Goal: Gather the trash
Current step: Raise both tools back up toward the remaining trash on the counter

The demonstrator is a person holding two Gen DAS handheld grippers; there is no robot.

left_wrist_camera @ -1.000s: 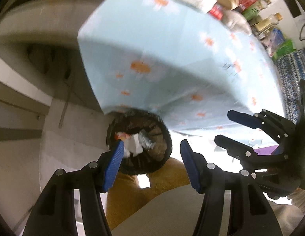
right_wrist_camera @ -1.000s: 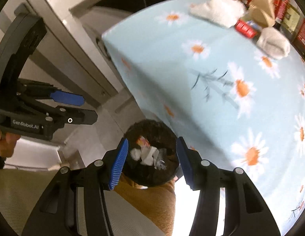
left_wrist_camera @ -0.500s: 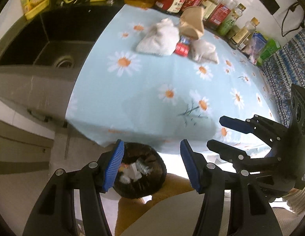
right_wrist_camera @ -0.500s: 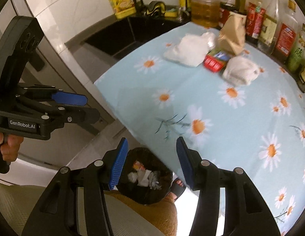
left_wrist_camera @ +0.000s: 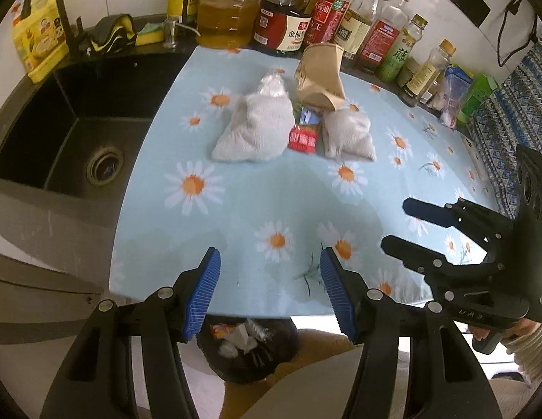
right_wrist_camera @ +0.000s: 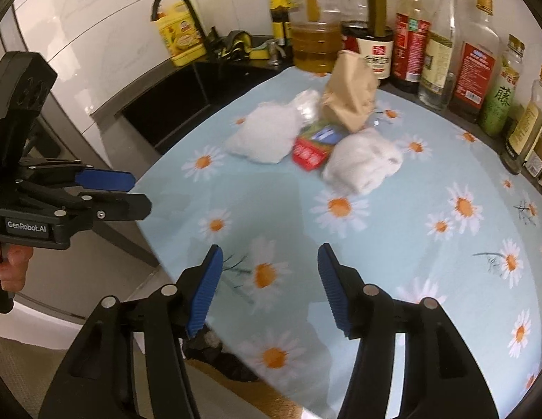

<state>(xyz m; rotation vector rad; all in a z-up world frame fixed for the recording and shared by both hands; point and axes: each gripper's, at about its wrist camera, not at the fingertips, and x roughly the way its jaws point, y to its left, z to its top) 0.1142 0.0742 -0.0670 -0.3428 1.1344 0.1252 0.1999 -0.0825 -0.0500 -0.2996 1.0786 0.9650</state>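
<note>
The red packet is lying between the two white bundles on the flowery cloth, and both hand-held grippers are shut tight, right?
Not quite. The red packet does lie between the two white bundles, but the left hand-held gripper and the right hand-held gripper are open, holding nothing. Both wrist views show it.

The left gripper (left_wrist_camera: 269, 291) has its jaws wide apart, and nothing sits between its blue pads (left_wrist_camera: 202, 293). The right gripper (right_wrist_camera: 269, 288) is the same, with its jaws spread wide and nothing held. Both point forward and a bit down, side by side and close together. Each one shows in the other's camera, seen from the side with a gap between its two fingers. A hand (right_wrist_camera: 8, 267) wraps around the left gripper's handle. Another hand (left_wrist_camera: 515, 330) grips the right gripper's handle, with a pale sleeve (left_wrist_camera: 534, 344) at the wrist.
</note>
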